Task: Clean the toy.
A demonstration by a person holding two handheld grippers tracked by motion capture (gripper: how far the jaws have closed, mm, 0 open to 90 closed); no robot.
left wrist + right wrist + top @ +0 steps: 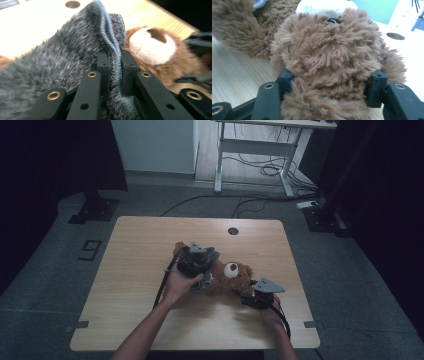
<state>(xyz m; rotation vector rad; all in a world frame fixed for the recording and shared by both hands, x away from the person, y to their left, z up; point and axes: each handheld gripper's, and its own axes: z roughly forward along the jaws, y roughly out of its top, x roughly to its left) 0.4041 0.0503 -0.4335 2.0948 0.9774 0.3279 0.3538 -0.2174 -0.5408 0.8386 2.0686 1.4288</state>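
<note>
A brown teddy bear [235,276] lies in the middle of the wooden table [140,245], partly wrapped in a fuzzy grey garment [210,256]. My left gripper [196,257] sits over the bear's body, and in the left gripper view it [115,61] is shut on the grey garment's [62,60] ribbed hem. The bear's white muzzle [150,46] lies just right of it. My right gripper [248,296] is at the bear's near right side. In the right gripper view it [330,80] holds the bear's furry head [327,55], one jaw pressed in on each side.
A round cable hole [233,230] sits near the table's far edge. Behind the table stand a white desk frame [255,150] with loose cables on the floor, and dark stand bases at left [92,211] and right [320,217]. Bare wood surrounds the bear.
</note>
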